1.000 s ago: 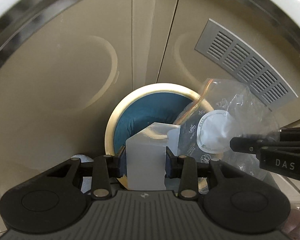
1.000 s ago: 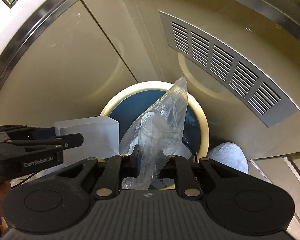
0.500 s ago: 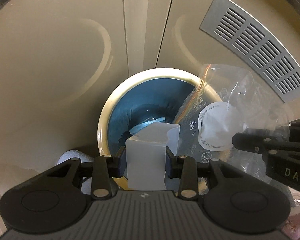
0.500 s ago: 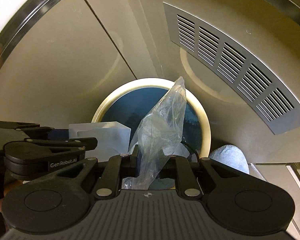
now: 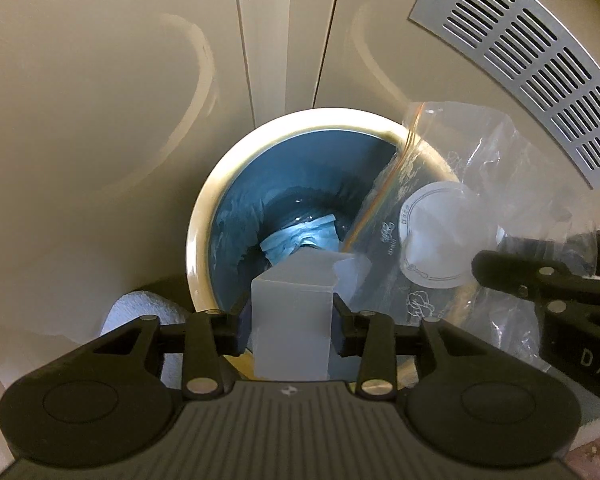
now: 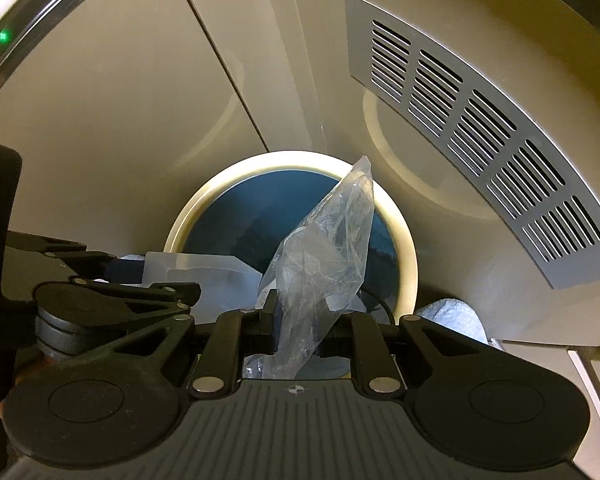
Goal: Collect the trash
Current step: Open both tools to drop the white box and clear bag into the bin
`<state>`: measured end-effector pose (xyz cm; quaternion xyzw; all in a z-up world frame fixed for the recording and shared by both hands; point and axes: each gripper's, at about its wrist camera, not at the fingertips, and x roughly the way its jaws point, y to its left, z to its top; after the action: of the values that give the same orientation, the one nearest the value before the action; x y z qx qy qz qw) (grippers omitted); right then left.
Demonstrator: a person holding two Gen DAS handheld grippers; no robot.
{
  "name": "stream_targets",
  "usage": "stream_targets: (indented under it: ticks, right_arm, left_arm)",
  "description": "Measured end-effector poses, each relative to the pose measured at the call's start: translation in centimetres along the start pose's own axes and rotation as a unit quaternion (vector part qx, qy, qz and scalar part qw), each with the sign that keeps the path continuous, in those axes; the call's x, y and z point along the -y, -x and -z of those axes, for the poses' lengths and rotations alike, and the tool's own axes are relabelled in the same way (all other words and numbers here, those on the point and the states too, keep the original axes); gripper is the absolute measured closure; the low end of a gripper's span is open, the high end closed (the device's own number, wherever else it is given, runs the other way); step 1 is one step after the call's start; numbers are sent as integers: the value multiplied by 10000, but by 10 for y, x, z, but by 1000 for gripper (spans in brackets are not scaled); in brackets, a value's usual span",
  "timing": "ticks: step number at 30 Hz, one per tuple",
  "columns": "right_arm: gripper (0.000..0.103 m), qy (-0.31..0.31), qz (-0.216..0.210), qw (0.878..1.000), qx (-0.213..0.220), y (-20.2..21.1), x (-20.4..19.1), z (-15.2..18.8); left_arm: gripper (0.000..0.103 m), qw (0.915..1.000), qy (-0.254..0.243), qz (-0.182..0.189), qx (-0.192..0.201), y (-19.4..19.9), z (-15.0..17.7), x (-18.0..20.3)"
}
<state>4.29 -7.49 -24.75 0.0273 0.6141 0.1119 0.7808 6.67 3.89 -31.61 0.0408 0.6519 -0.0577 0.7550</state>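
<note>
We hold both grippers over a round waste bin [image 5: 204,236] with a cream rim and a blue liner bag [image 5: 252,216], which stands on a beige floor [image 5: 100,100] in front of pale cabinet panels; a grey slatted vent grille [image 5: 528,52] is set into the panel on the right. In the left wrist view, our left gripper [image 5: 292,320] points straight down above the near edge of the bin's mouth with a frosted, translucent plastic box [image 5: 292,320] between its fingers; its jaws are opening, and a thin gap already shows between the pads and the sides of the box, so the grip looks released though the box sits between them. In the right wrist view, our right gripper [image 6: 304,328] has its jaws opening as well, but the pads are pressed on a crumpled clear plastic bag [image 6: 324,264], which stands up from between the fingers and leans over the bin's opening. From the left wrist view we see this bag has a coloured zip strip and a white round label [image 5: 440,240], and it hangs over the right side of the rim. Some pale crumpled material [image 5: 300,236] lies at the bottom of the liner. A white textured object [image 5: 136,312] sits on the floor beside the bin; we cannot tell what it is.
</note>
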Motion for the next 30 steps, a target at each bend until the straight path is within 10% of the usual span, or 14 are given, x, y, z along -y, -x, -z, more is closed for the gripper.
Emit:
stream_targets:
  ticks: [5,30]
  right_arm:
    - [62,65,69,9999,40,-1,-2,-2]
    - [25,39,176,9928,1187,129,13,68]
  left_arm:
    - [7,9996,44,-156,223,3,0,0]
    - [7,9875,842,-400,1270,121,80,-43]
